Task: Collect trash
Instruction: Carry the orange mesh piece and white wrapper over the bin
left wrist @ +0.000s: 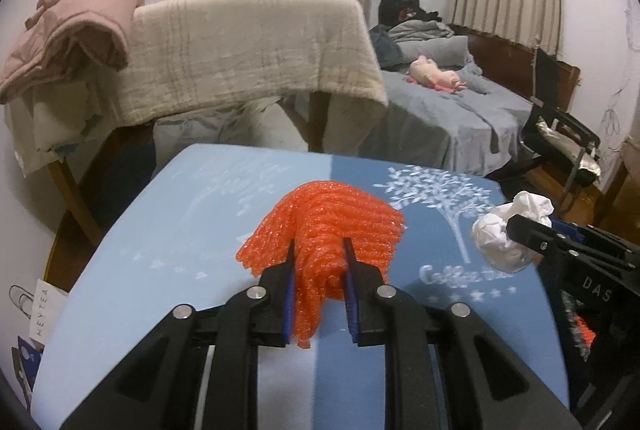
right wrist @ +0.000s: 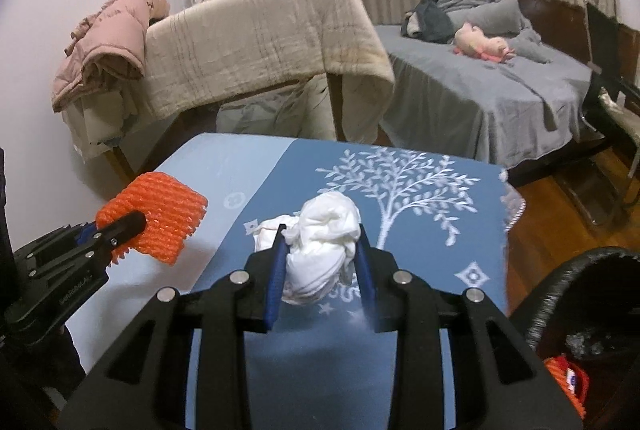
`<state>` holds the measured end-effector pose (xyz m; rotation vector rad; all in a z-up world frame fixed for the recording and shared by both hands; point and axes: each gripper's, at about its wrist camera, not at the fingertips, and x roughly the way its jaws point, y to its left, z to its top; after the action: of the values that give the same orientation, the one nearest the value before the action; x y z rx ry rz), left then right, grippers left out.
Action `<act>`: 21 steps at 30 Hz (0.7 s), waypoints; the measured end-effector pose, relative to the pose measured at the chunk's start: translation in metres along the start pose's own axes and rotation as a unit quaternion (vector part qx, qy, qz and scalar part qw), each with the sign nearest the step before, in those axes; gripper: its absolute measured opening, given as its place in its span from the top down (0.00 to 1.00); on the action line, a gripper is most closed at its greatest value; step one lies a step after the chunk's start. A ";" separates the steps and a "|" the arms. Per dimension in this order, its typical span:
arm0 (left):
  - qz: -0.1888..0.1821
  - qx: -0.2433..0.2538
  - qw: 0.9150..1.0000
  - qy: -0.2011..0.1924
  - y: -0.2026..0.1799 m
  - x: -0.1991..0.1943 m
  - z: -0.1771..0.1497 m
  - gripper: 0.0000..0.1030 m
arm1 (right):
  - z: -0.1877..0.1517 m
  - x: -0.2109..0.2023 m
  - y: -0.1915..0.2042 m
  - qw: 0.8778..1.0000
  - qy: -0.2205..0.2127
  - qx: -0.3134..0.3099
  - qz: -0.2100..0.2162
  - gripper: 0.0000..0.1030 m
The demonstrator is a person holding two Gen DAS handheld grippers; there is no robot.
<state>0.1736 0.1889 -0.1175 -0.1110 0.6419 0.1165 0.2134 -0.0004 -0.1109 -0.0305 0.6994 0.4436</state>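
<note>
- The left gripper [left wrist: 320, 262] has its blue-padded jaws clamped on a crumpled orange foam mesh sleeve [left wrist: 324, 226]. The pads pinch it at its bunched near end, so the ribbed rest fans out ahead of the tips; that narrow bite suits a light, springy thing that would otherwise bulge out.
- The right gripper [right wrist: 320, 242] has its jaws closed on a crumpled ball of white tissue paper [right wrist: 320, 234], squeezed across its middle, where the wad is thickest and least likely to slip.
- Both pieces of trash appear to be off the blue tablecloth with a white tree print [right wrist: 420, 230], held above it rather than resting on it; the cloth beneath looks bare.
- At the right wrist view's lower right corner sits a dark round bin [right wrist: 580, 310], with something orange and red already inside. It stands just beside the table's near corner, so I judge both loads are meant for it.
- Beyond the table lie a beige blanket draped over a frame [left wrist: 248, 50] and a grey-sheeted bed [right wrist: 480, 90], well apart from the work.
</note>
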 end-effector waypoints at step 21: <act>-0.061 0.043 0.996 -0.044 -0.083 -0.065 0.008 0.81 | -0.015 -0.124 -0.051 0.996 -0.068 0.024 -0.046 0.70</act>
<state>0.1385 0.1034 -0.0662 -0.0621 0.5502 -0.0247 0.1406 -0.0966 -0.0503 0.0129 0.5725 0.3366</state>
